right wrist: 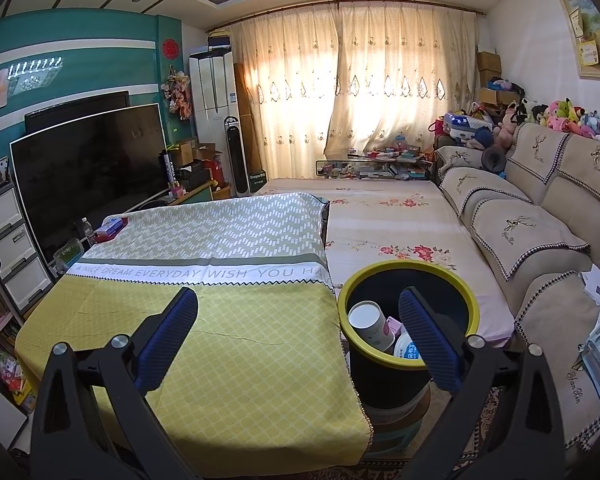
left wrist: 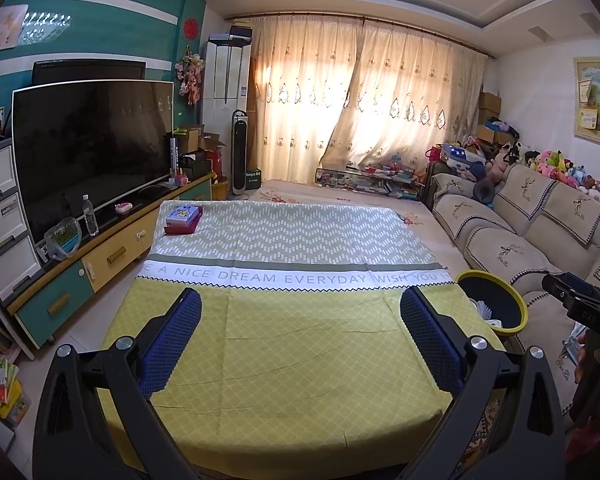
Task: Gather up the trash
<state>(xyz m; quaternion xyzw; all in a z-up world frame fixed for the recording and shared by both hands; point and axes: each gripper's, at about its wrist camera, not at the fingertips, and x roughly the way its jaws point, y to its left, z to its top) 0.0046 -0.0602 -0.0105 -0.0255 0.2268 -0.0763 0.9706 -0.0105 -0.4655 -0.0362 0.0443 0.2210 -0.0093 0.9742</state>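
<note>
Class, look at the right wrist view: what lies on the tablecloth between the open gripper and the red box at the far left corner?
Nothing: the tablecloth is bare from the right gripper to the red box, as the right wrist view shows.

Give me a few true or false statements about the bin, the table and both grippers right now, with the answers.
1. The bin has a yellow rim. True.
2. The bin is empty. False: a paper cup and other trash lie inside.
3. The left gripper is open and holds nothing. True.
4. The right gripper is clamped on a cup. False: it is open and empty.
5. The box sits at the table's far left corner. True.
</note>
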